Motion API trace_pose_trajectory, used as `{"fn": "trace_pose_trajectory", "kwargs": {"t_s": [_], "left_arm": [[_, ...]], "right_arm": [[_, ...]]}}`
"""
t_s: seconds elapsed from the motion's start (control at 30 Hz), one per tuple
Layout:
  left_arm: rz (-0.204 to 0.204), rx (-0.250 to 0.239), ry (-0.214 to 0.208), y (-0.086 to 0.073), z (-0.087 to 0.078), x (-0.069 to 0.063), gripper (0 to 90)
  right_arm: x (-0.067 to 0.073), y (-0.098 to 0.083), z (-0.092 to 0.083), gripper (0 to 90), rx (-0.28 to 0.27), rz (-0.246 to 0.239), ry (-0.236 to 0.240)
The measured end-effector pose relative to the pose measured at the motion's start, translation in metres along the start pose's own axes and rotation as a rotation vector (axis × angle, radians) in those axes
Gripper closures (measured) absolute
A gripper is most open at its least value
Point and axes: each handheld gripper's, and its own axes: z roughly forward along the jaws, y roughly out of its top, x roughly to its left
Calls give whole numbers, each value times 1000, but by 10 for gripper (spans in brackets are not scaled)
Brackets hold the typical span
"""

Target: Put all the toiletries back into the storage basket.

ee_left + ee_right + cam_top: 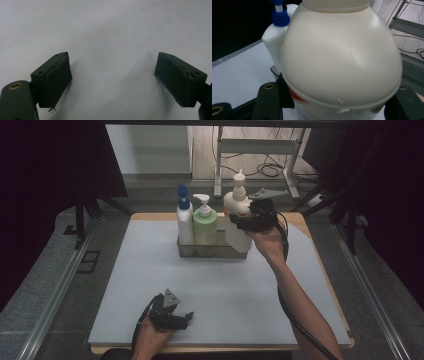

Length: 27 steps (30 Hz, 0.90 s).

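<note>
Gripping the cream pump bottle (237, 222) below its smooth, slippery shoulder, the right tongs (245, 217) hold a rigid, probably top-heavy load beside the basket (210, 251); left tongs (182, 317) idle, released.

In the right gripper view, the cream bottle (340, 57) hides its own base; its pump runs off the top edge.

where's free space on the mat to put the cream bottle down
Bare mat lies between the clear bin and the left gripper, and left of the bin. It is crowded at the bin, where the right gripper holds the cream bottle.
</note>
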Motion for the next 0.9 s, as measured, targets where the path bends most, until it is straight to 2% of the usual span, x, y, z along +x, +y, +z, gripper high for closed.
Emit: {"fn": "trace_pose_trajectory", "kwargs": {"t_s": [0.6, 0.9], "left_arm": [[0, 0, 0, 0, 0, 0, 130], [2, 1, 1, 0, 0, 0, 131]], "right_arm": [[-16, 9, 33, 402, -12, 22, -50], [-21, 8, 50, 403, -9, 34, -67]]}}
